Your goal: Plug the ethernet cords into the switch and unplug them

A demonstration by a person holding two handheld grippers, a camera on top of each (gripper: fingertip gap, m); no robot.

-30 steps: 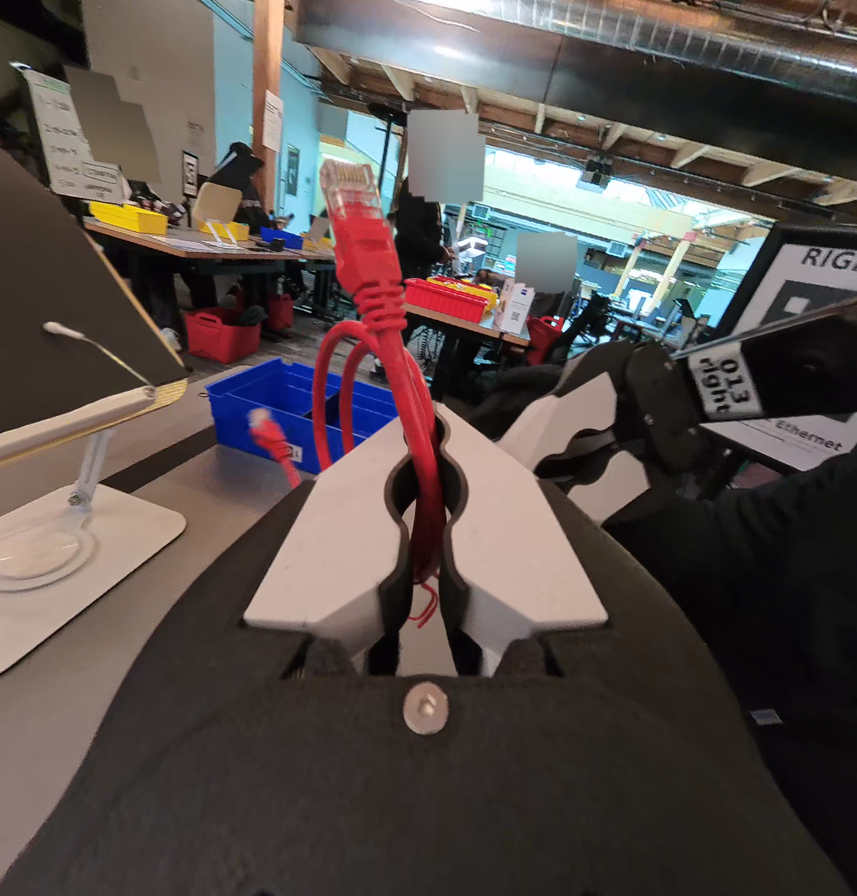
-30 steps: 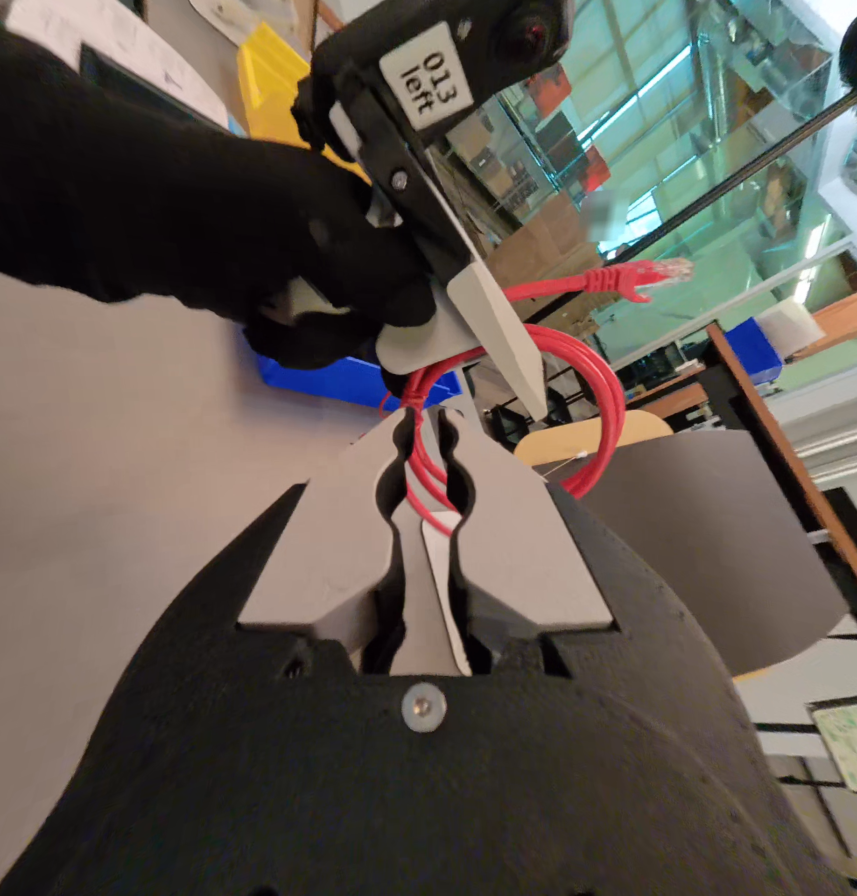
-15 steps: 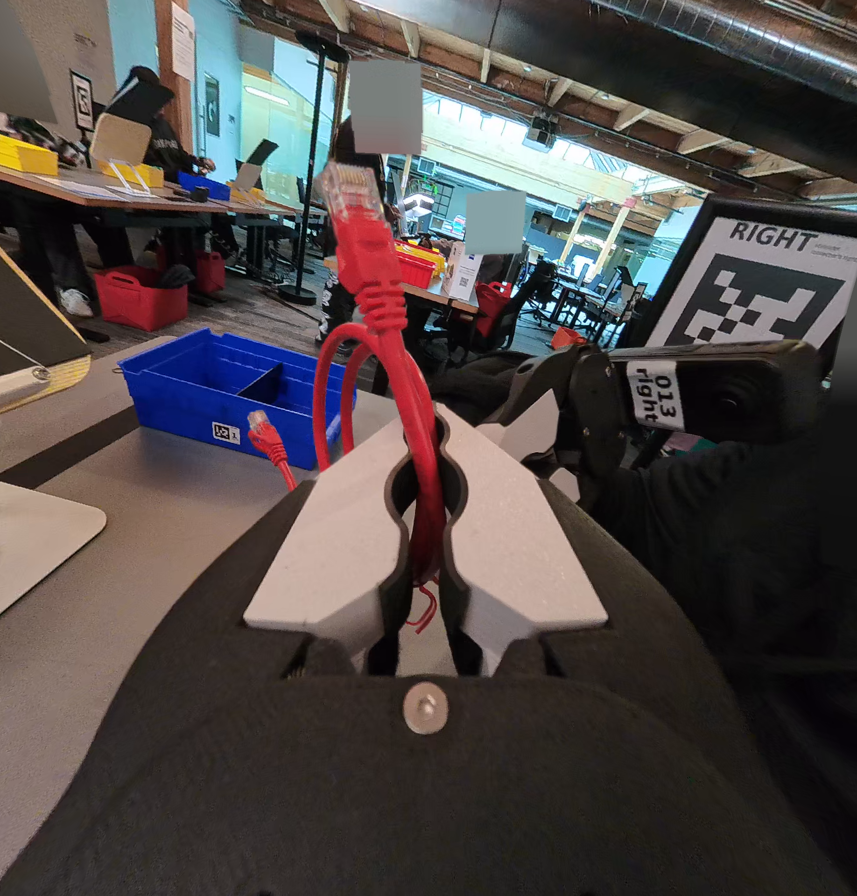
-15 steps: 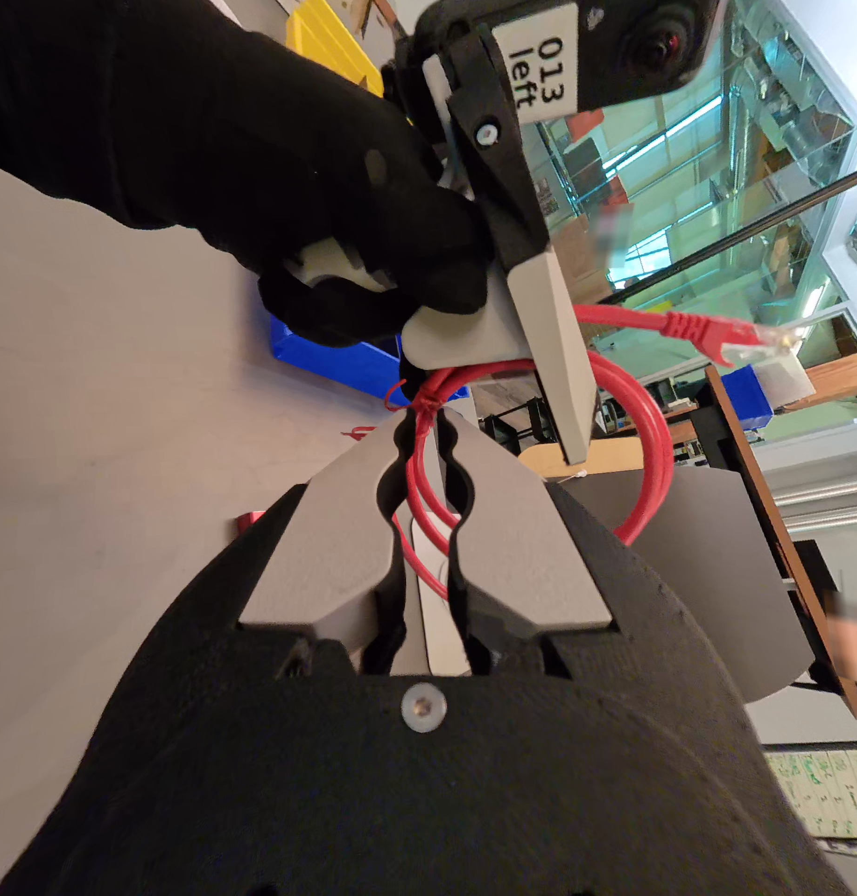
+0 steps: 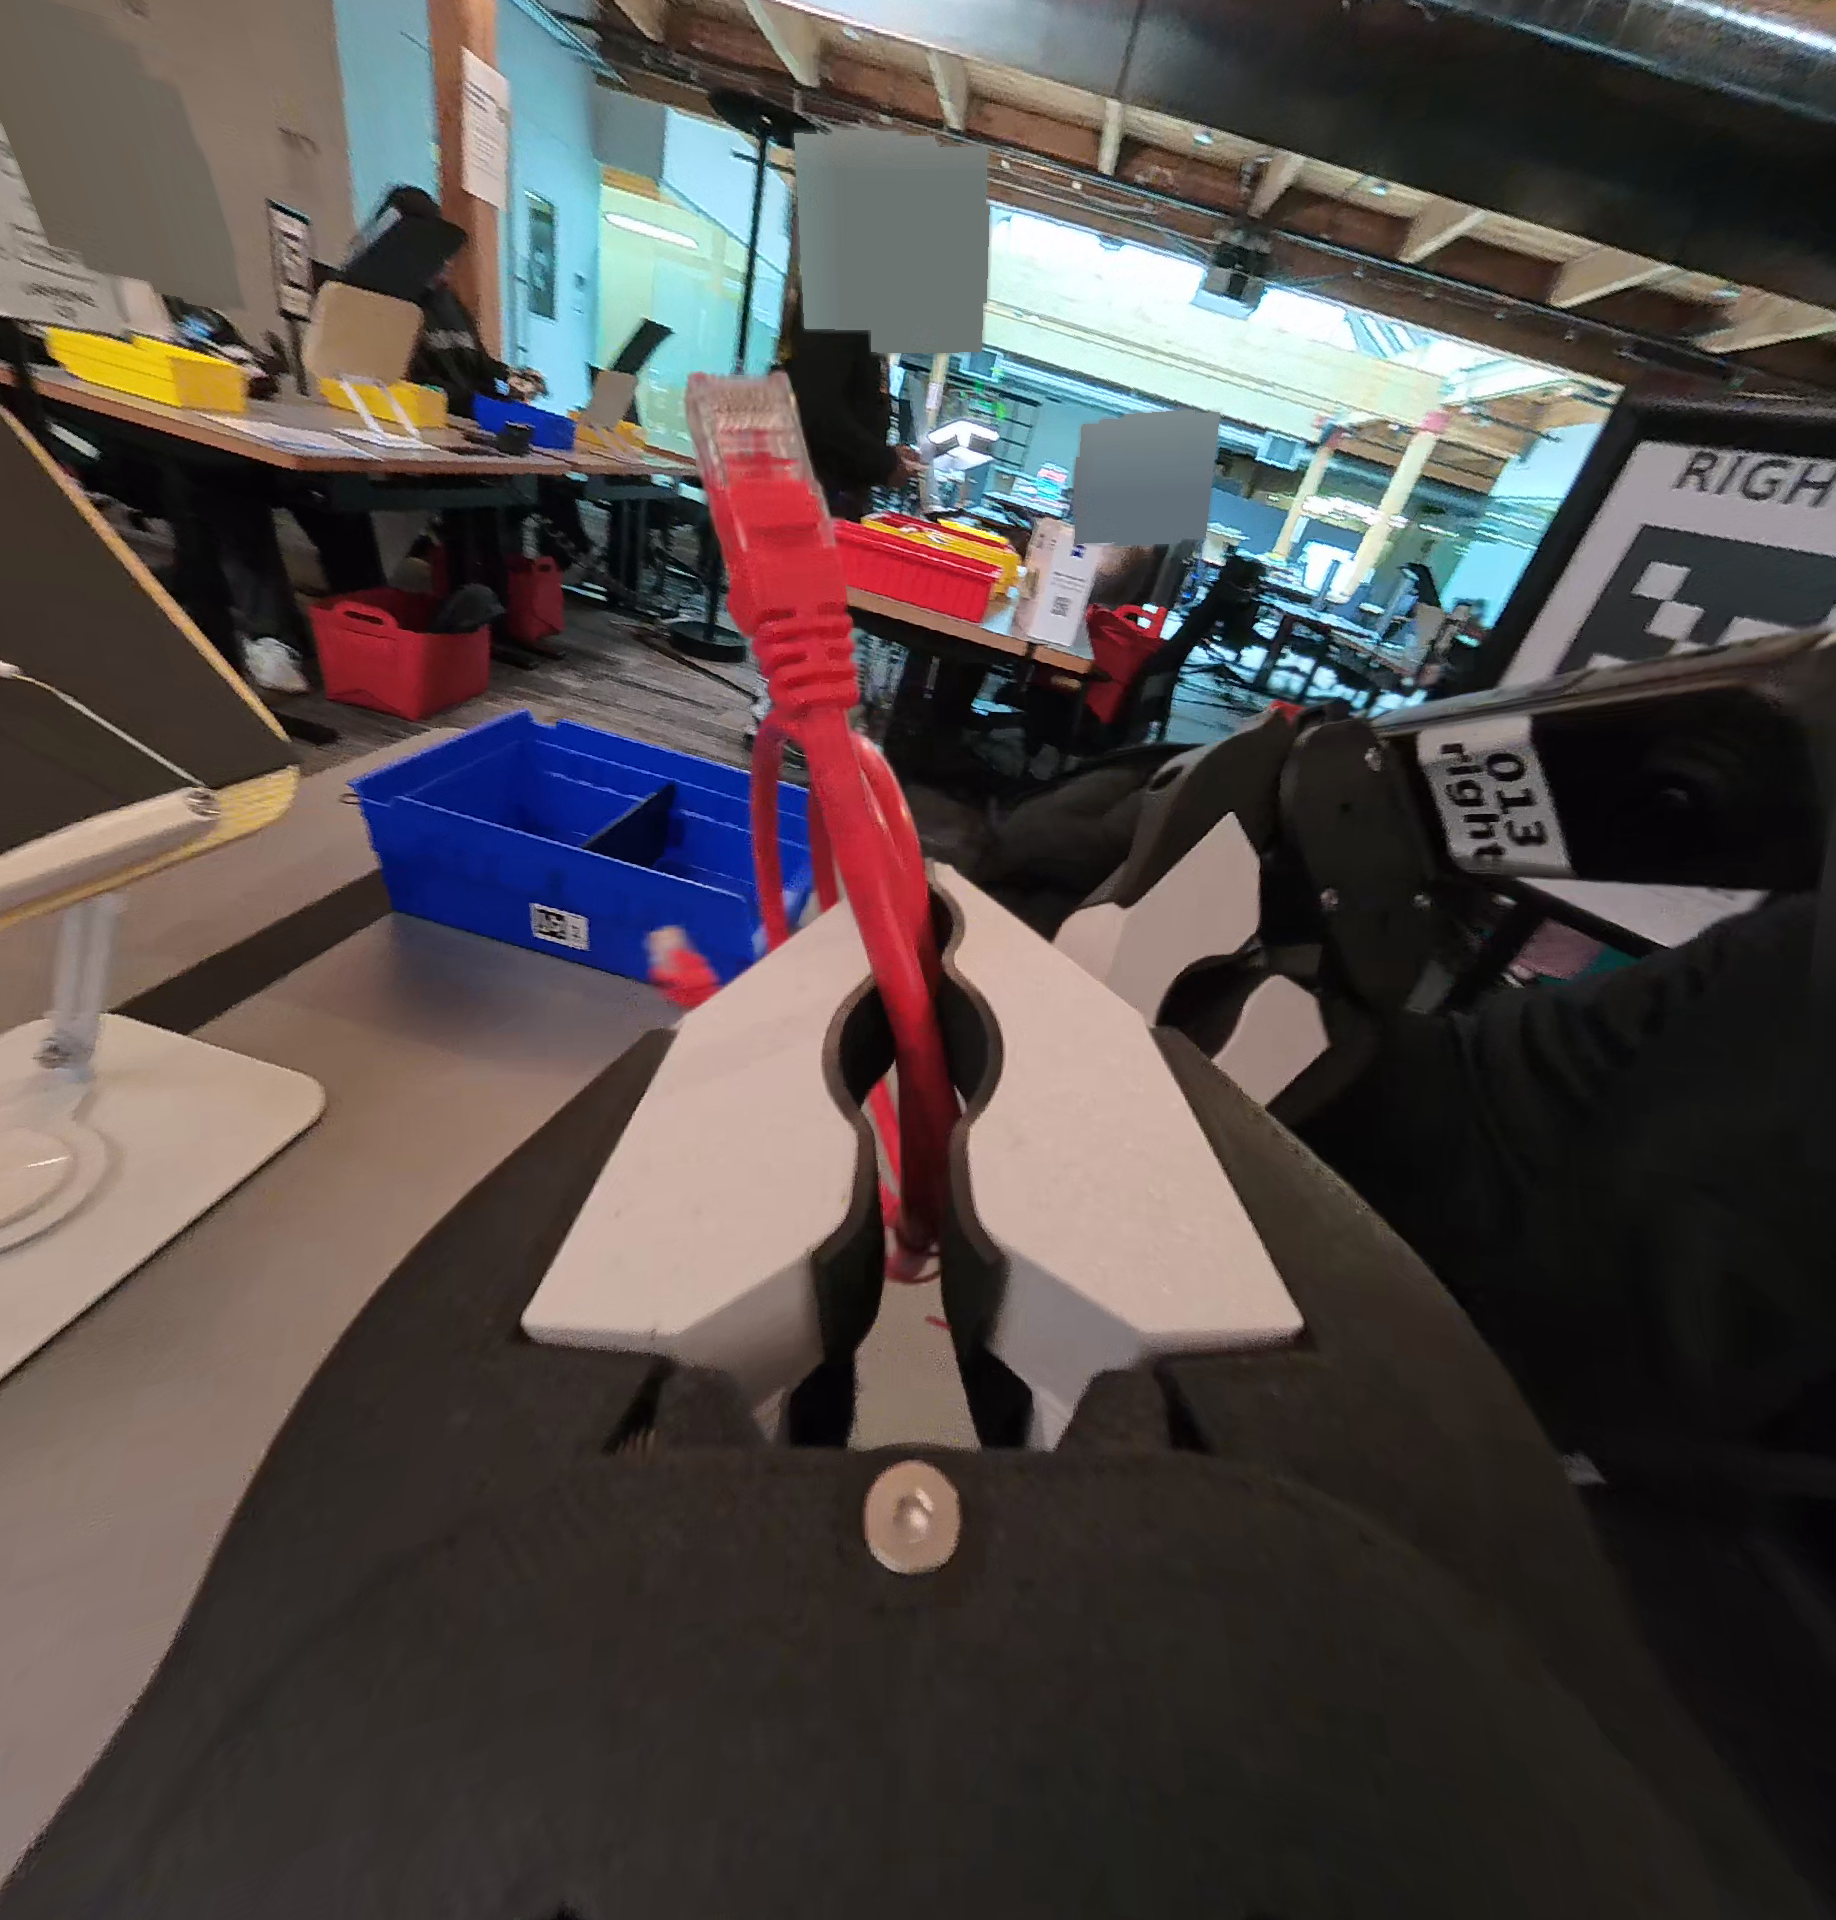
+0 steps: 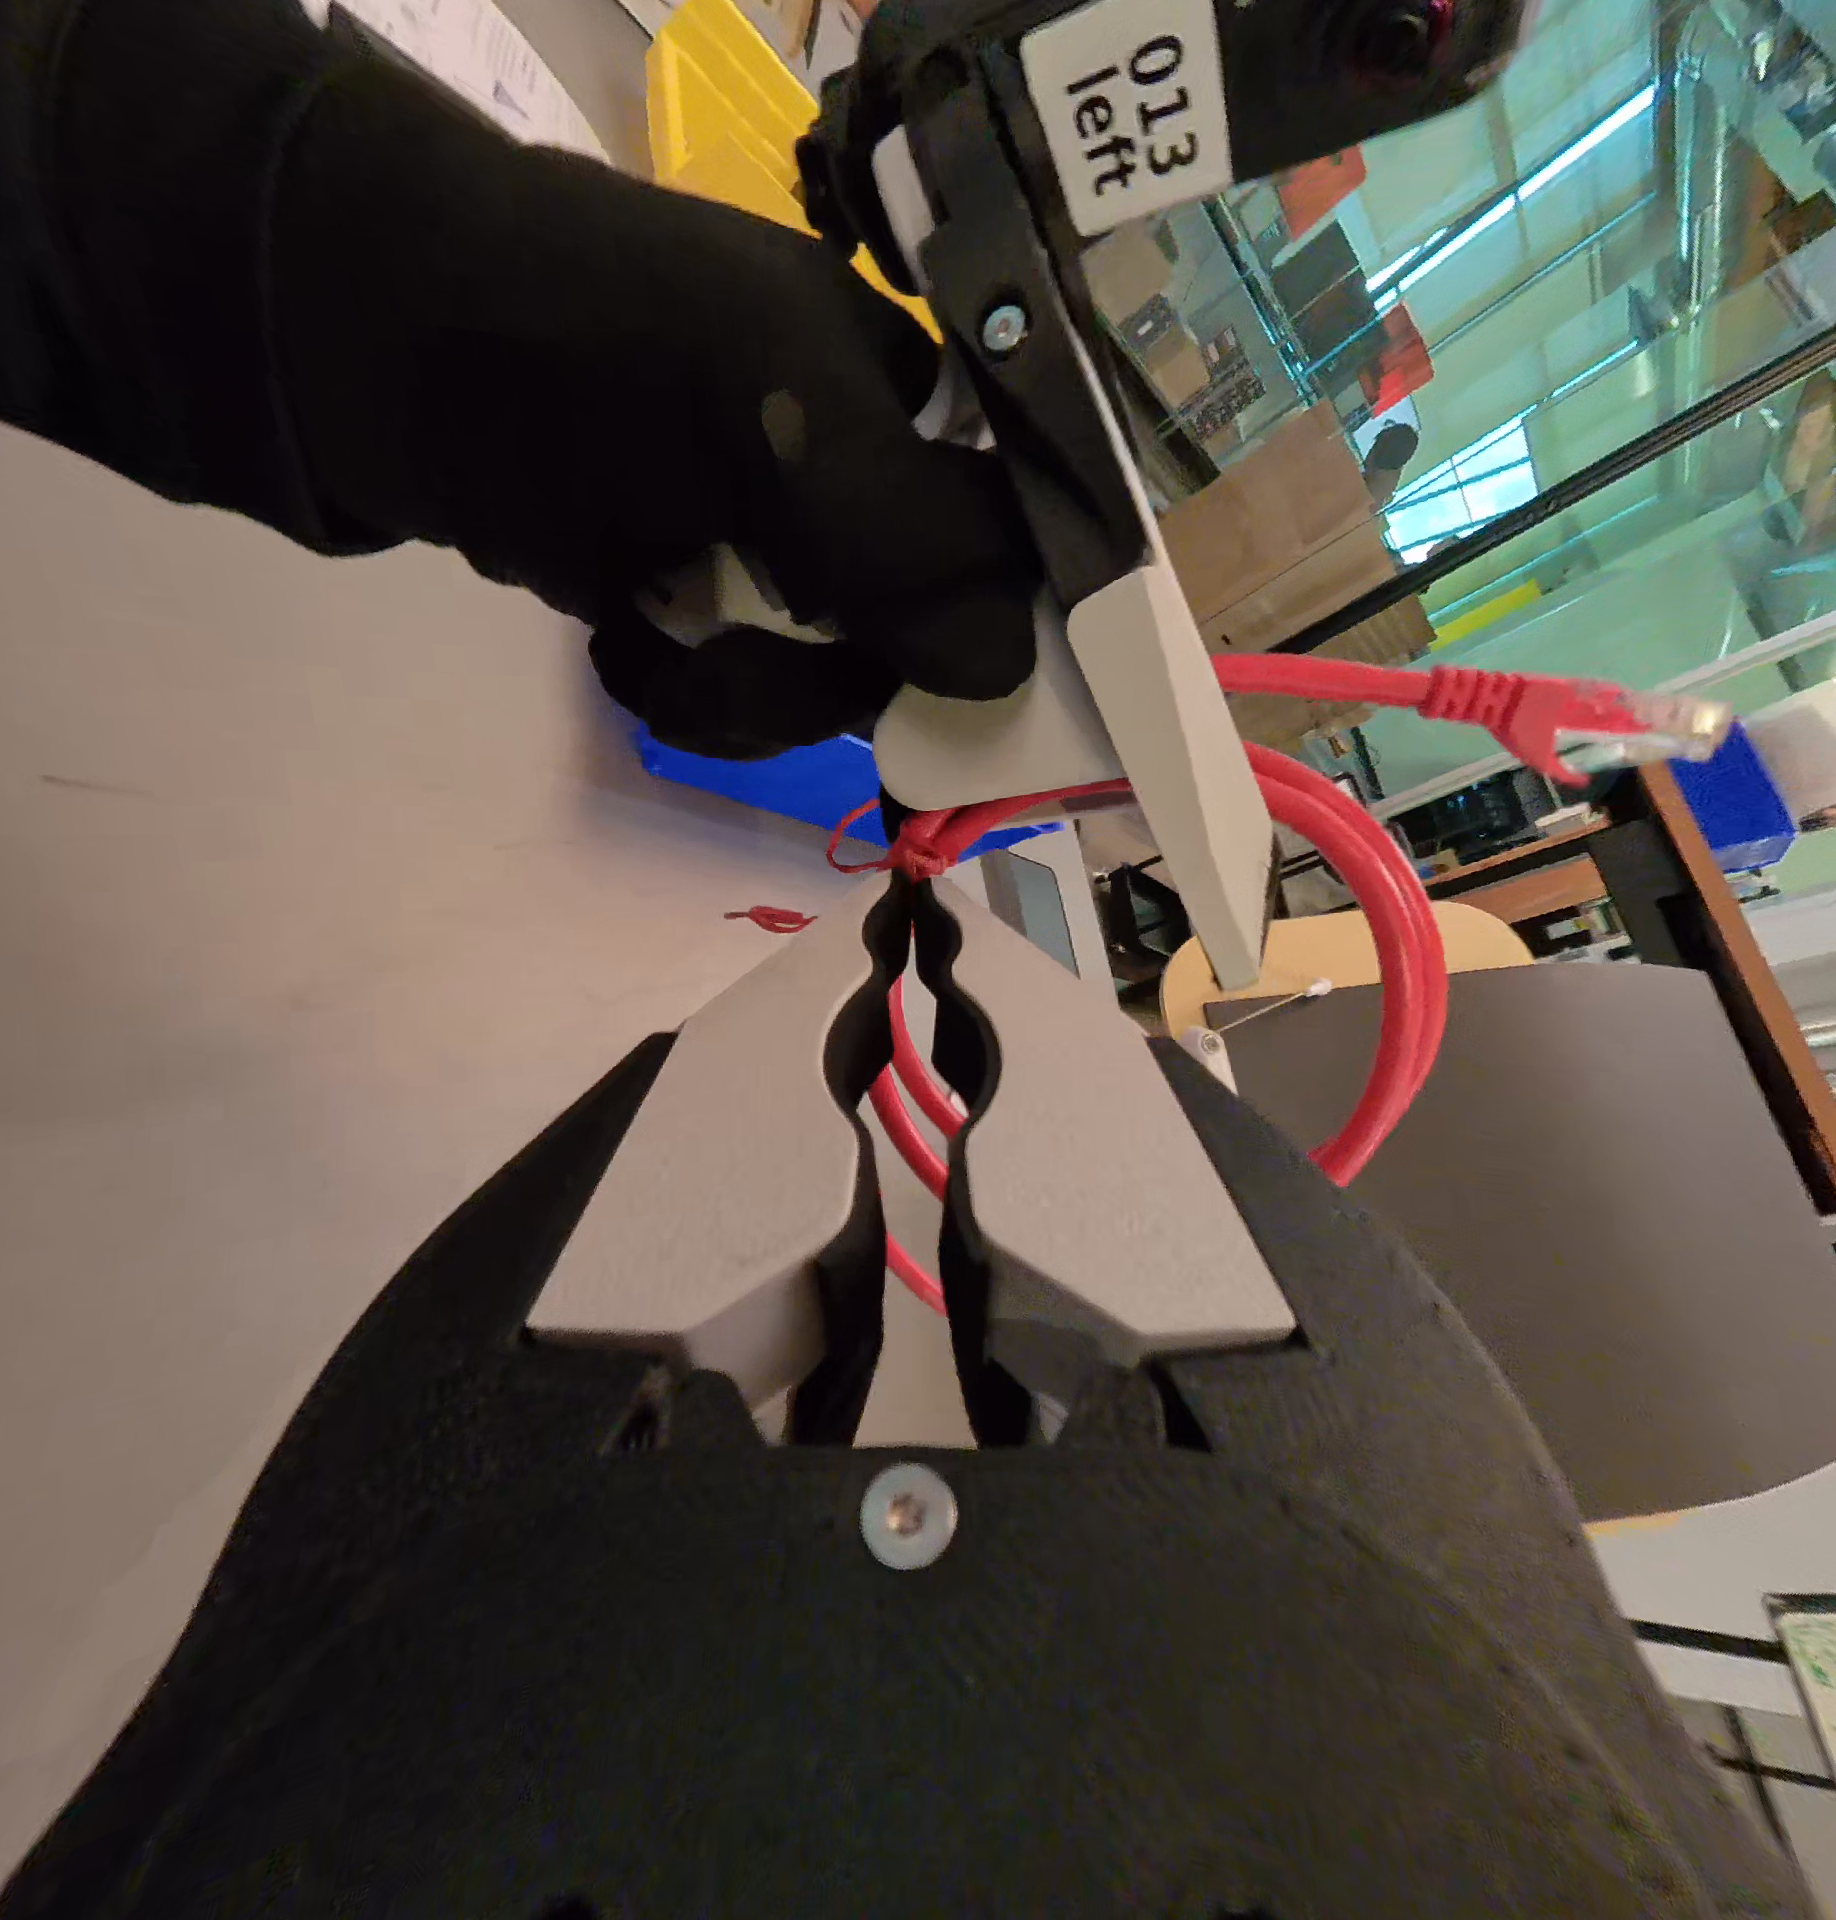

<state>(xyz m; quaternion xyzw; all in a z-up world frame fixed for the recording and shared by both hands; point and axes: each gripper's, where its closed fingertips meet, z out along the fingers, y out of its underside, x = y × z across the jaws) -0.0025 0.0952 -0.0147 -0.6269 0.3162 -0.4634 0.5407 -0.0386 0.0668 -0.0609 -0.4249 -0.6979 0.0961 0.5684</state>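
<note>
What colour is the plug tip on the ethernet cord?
Clear, see-through plastic plug tip on a red ethernet cord; the left wrist view shows it best.

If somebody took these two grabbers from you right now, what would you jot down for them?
Left gripper: shut on the bundled red ethernet cord, plug pointing up.
Right gripper: closed at the twist tie on the same coil, right beside the left one.
Blue bin sits on the table behind.
No switch in view; nothing plugged yet. Left: untie the coil, plug in, then unplug.
</note>
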